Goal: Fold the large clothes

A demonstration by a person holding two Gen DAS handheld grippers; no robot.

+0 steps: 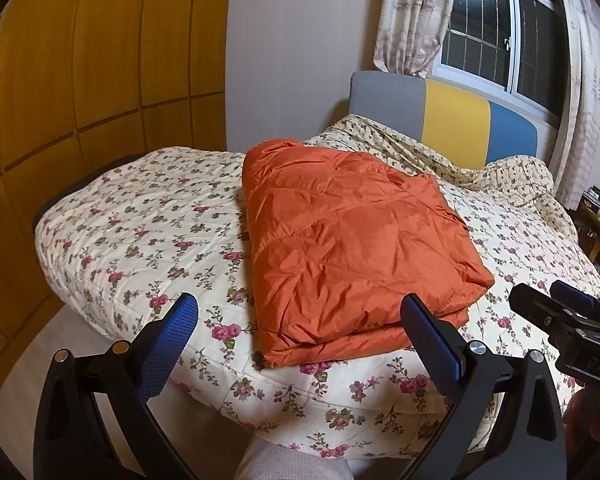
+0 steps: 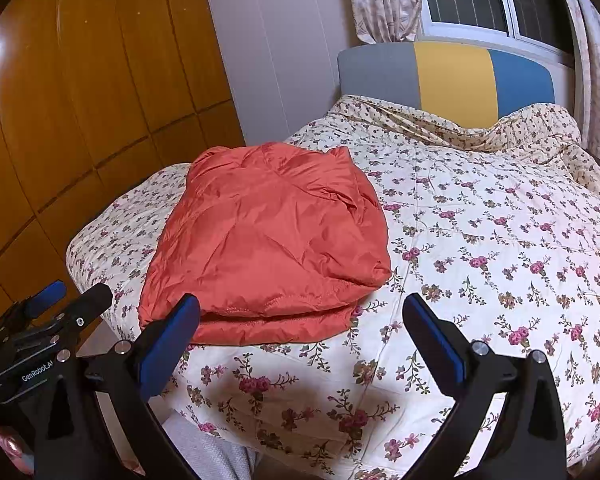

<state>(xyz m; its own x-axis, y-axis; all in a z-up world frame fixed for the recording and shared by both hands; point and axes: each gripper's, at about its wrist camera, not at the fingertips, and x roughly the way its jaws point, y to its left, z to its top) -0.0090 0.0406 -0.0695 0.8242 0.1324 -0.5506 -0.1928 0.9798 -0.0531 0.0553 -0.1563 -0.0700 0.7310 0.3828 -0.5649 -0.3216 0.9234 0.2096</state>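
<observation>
- Left wrist view: the left gripper, black with blue ribbed pads, has its two fingers spread wide and holds nothing.
- Beyond it, a puffy orange quilted jacket lies folded into a thick rectangular bundle on the cream floral-print bedspread, near the bed's front edge, and touches neither finger.
- The right gripper shows at the right edge, over the bedspread and clear of the jacket; its jaws look close together from this angle.
- Behind the bed stand a grey, yellow and blue padded headboard, a wooden panelled wardrobe and a curtained dark window.
- Right wrist view: the right gripper is spread wide and empty, with its left pad in front of the jacket's near hem.
- The left gripper shows at the lower left, beside the bed corner.
- A grey-clad leg shows at the bottom.
</observation>
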